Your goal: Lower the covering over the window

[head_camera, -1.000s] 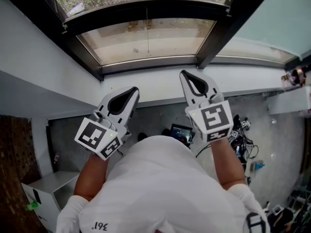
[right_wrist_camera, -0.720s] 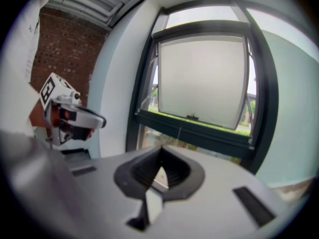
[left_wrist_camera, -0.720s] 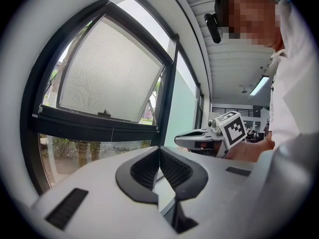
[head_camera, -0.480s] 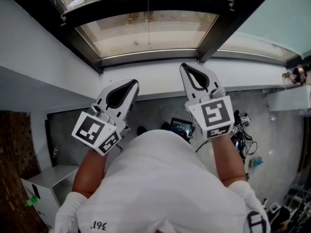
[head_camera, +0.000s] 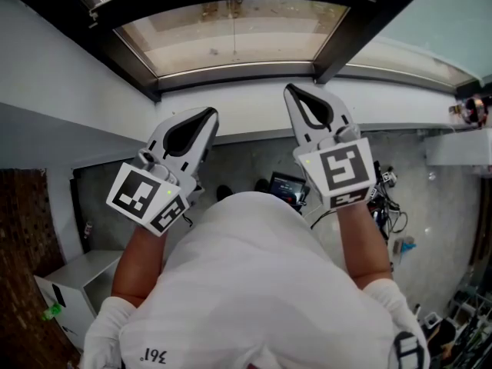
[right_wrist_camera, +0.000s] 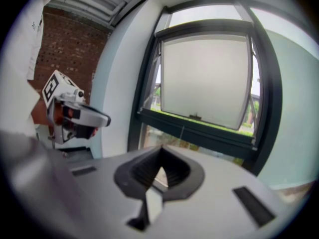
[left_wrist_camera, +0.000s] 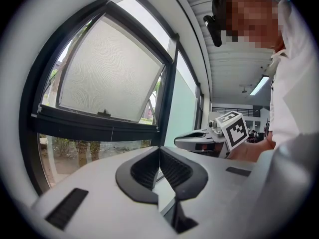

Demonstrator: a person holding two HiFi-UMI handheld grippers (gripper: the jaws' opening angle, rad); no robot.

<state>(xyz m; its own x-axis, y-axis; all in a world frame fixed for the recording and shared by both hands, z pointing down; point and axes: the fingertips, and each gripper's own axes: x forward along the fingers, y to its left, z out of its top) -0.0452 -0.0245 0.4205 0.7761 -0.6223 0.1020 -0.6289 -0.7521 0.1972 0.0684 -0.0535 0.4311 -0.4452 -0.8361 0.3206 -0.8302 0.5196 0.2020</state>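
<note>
A pale shade covers the upper window pane down to the black crossbar. The same shade shows in the right gripper view, with a small pull tab at its lower edge and a thin cord hanging from it. The cord also runs down the glass in the head view. My left gripper and right gripper are both shut and hold nothing. They point at the window from just short of the white sill, apart from the cord and shade.
A black mullion slants up on the right, beside a frosted pane. Below stand a white cabinet at the left, a brick wall, and cables and devices on the floor at the right.
The head view has tipped a little, so the window sits higher in the picture. Both grippers stay shut and hold their places.
</note>
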